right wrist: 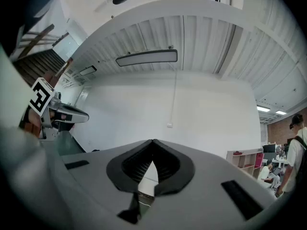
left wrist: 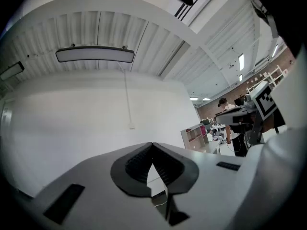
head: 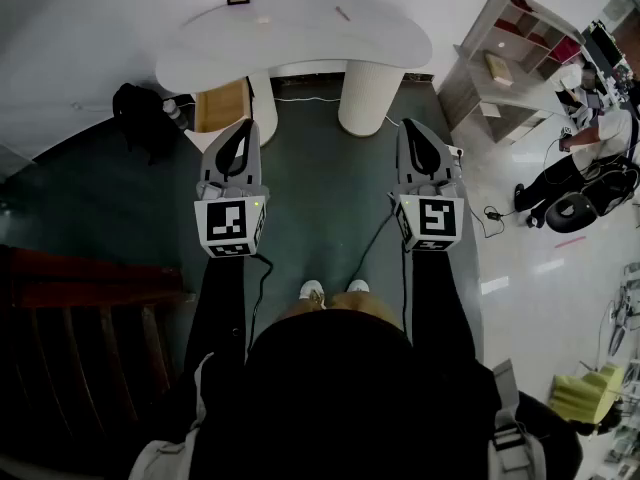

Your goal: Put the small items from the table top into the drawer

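Small reddish stick [head: 343,13] lies on the white table [head: 230,48], well ahead of both claws and touched by neither. Wooden unit [head: 222,106] stands under the table's left end, just beyond the left gripper [head: 240,128]; whether it is the drawer cannot be told. Left gripper: jaws together, tips meeting, nothing between them. Right gripper [head: 418,128]: same, closed and empty. Both held low over dark green floor [head: 320,198]. Table top kidney-shaped, smooth, on a thick round leg. Claw bodies smooth pale grey plastic; inner pads black, ribbed.
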The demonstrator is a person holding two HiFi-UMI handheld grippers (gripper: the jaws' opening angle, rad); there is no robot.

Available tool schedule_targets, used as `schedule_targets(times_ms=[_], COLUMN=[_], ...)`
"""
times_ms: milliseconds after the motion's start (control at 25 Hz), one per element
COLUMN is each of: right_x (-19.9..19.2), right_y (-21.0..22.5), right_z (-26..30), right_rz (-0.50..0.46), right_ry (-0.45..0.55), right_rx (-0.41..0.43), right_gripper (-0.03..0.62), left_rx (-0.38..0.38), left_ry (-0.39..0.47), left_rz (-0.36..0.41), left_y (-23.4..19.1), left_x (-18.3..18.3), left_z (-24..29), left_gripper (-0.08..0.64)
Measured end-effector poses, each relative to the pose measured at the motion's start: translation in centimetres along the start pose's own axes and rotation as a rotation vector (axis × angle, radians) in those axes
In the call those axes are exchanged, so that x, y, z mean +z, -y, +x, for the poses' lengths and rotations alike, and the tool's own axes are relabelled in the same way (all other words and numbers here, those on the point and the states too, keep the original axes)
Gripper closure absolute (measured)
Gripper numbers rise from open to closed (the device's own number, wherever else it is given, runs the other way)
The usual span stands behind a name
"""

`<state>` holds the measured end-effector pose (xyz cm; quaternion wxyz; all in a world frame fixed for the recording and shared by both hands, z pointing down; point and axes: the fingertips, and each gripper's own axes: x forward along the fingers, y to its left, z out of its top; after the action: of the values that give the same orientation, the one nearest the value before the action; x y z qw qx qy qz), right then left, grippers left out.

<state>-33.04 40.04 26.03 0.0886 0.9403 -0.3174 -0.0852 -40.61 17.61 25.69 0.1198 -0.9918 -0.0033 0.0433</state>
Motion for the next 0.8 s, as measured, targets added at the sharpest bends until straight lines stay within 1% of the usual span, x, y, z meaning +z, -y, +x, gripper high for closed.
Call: schedule_targets(times_ms=[480, 800], right_x=[0.4, 0.6], right_y=[0.3, -0.3], right_z=[0.1, 0.7], right_rz=[0.012, 0.014], right_ry=[0.015, 0.017], right_rx=[-0.009, -0.036], right_gripper=[0.565, 0.565], left_rx=[-0.023, -0.042], left_ry=[-0.007, 0.009], left_rz=[-0.003, -0.010], left_y=[0.4, -0.7], left_x=[0.1, 0.1], left_z=[0.4, 0.4], left_gripper=[0.545, 0.545])
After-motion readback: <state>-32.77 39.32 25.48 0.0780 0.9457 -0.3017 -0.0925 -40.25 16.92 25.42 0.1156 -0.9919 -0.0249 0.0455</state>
